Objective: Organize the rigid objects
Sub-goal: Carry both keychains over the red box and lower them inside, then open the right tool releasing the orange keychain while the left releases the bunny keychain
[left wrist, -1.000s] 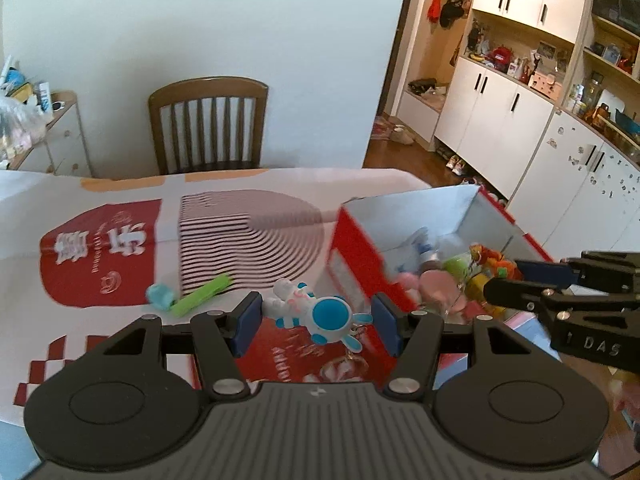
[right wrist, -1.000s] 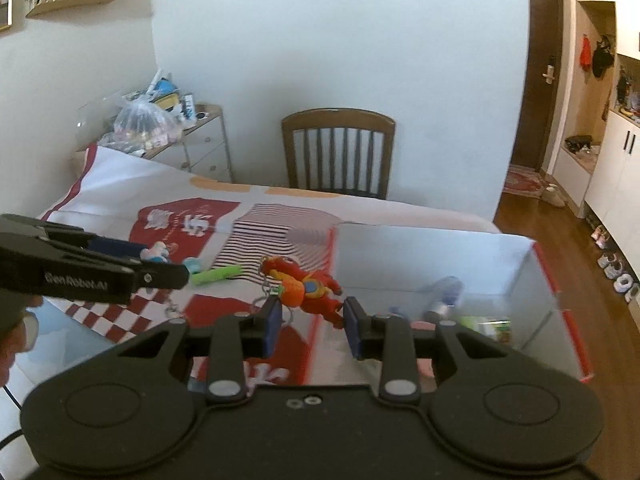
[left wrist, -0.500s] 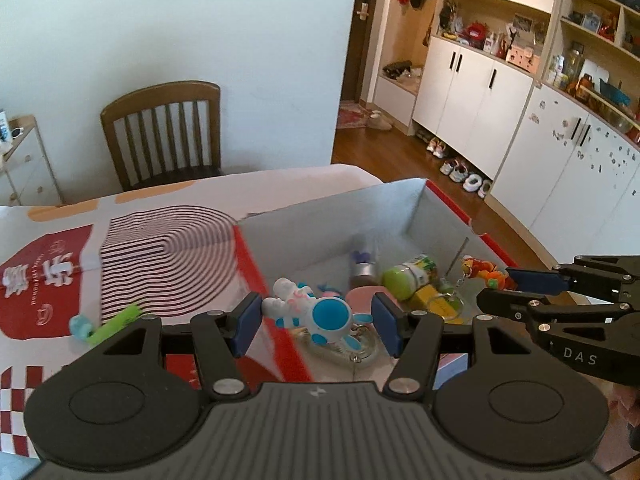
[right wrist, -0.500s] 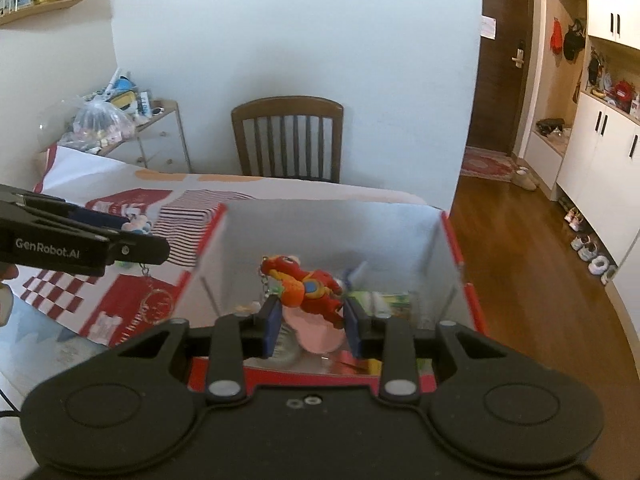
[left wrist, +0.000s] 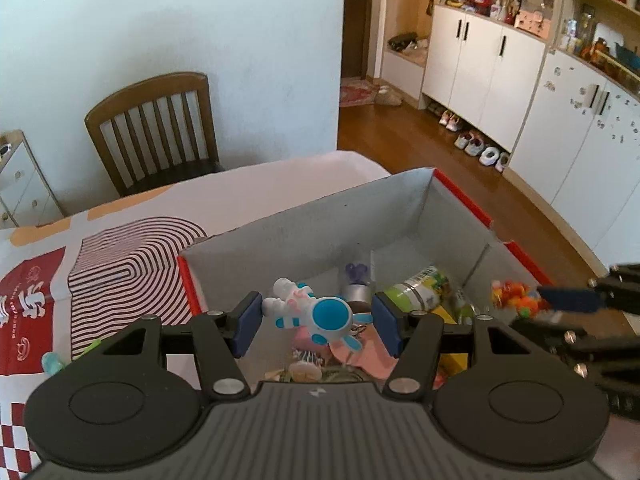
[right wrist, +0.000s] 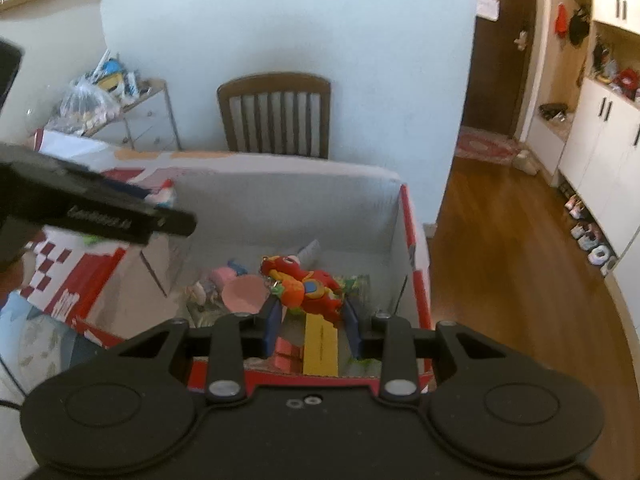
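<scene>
Hanging between the blue pads of the left gripper [left wrist: 316,322], a white-and-blue astronaut toy [left wrist: 316,314] now sits over the open cardboard box [left wrist: 360,216]; a second ago it was over the patterned cloth on the counter [left wrist: 120,248], short of the box's red edge. The fingers are closed on the toy, one pad at each side, and a key ring dangles under it.

The right gripper [right wrist: 310,316] clamps a red-and-orange dragon-like figure [right wrist: 308,284], also above the box interior; a second ago it was still left of the box wall, over the cloth. The figure is glossy, with a blue patch on its belly and a small ring at its head end.

Below both toys the box already holds a pink piece [right wrist: 244,290], a green-labelled bottle [left wrist: 418,290], a yellow block [right wrist: 320,344] and a purple-topped item [left wrist: 356,276]. A green stick [left wrist: 86,350] lies on the cloth left of the box. A wooden chair [left wrist: 156,128] stands behind the counter against the wall.
</scene>
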